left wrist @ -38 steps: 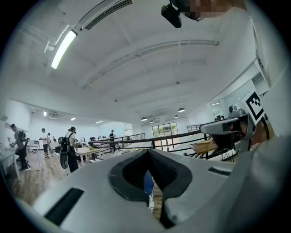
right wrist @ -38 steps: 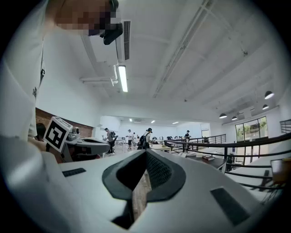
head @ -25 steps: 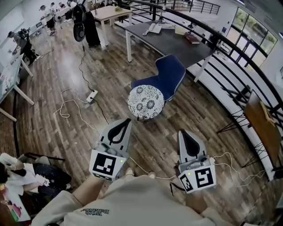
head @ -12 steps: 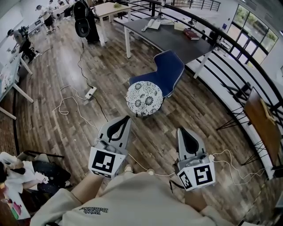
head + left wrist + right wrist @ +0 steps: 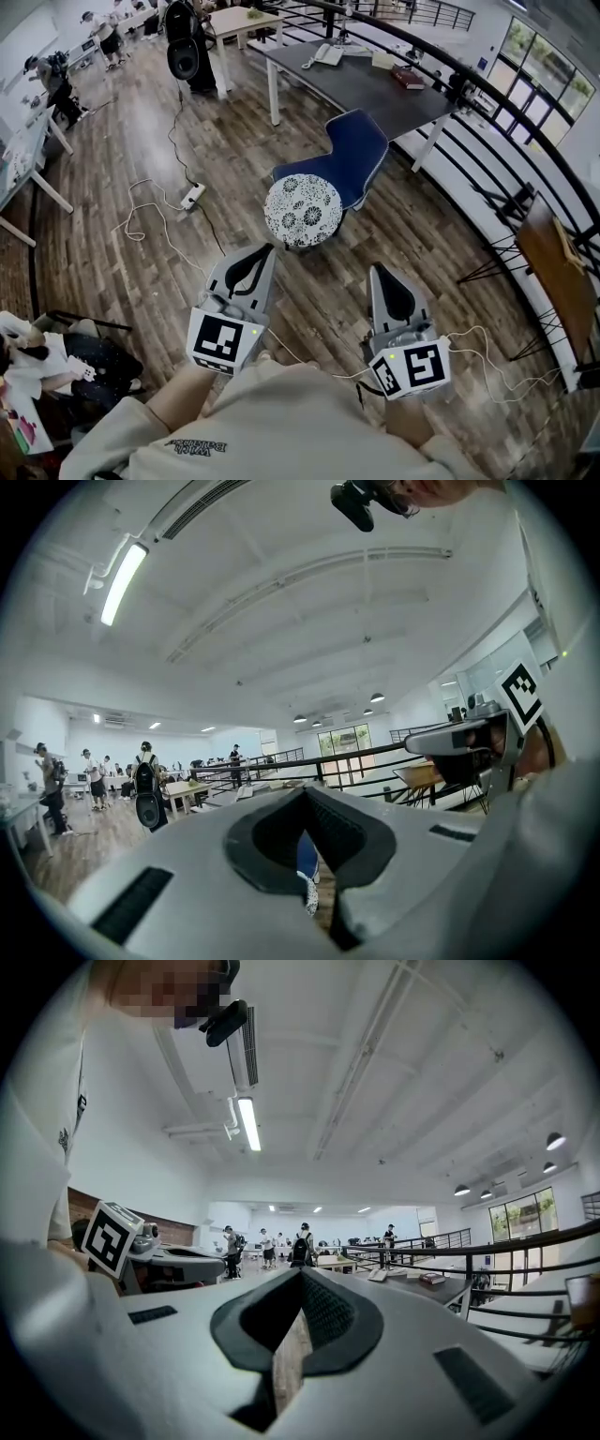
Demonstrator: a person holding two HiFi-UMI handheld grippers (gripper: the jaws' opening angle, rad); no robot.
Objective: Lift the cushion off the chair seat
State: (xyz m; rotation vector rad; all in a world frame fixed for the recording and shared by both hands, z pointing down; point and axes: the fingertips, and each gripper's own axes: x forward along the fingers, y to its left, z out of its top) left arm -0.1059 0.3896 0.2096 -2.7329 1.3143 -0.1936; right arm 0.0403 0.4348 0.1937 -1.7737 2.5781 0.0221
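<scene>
cushion (image 5: 304, 211), round, lace-patterned, on blue curved chair (image 5: 354, 150); left gripper (image 5: 265, 249), right gripper (image 5: 379, 270) jaws together

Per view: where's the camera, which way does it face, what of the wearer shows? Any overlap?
Head view: on the person's head, steeply down at cushion on blue chair; shows torso, left hand-held gripper, right hand-held gripper.
Left gripper view: on the left one, level along its jaws toward the chair; right one, sleeve at right.
Right gripper view: on the right one, level into the room; left one, sleeve at left.
Shared: head and left gripper views both catch chair and cushion.
</scene>
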